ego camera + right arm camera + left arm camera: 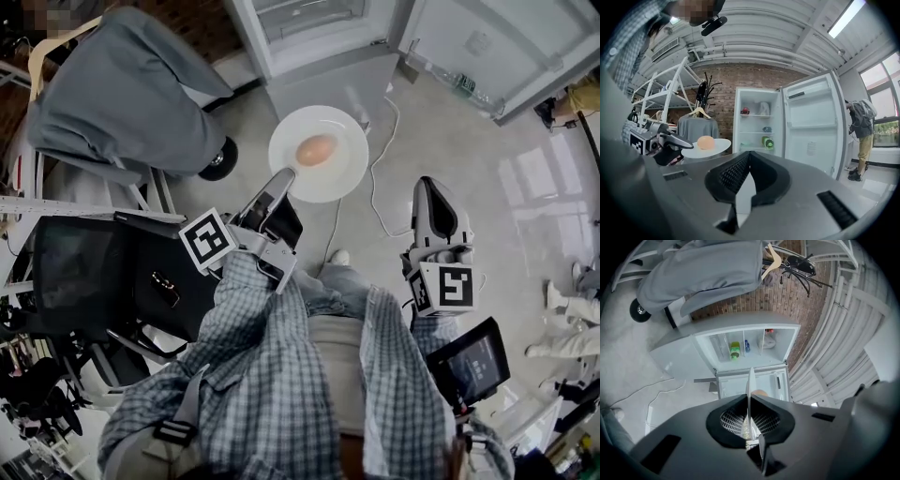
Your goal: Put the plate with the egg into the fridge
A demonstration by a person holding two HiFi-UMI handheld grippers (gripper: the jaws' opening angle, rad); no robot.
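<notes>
White plate (345, 167) with egg (316, 149) | rim pinched by left gripper (281, 181) | right gripper (430, 190) closed, empty | fridge (328, 80) open at 12 o'clock, placing pending

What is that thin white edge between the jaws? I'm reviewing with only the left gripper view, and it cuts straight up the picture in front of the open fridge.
Observer: It is a round white plate seen edge-on. The head view shows it whole and held level, with the left tool clamped on its near rim.
Operator: There is an orange bump just behind that edge. What is it?
Observer: It is a single orange-brown egg, lying loose near the middle of the plate.
Operator: Is the right tool helping to carry it?
Observer: No. The right tool is shut on nothing and sits off to the plate's right, not touching it.
</notes>
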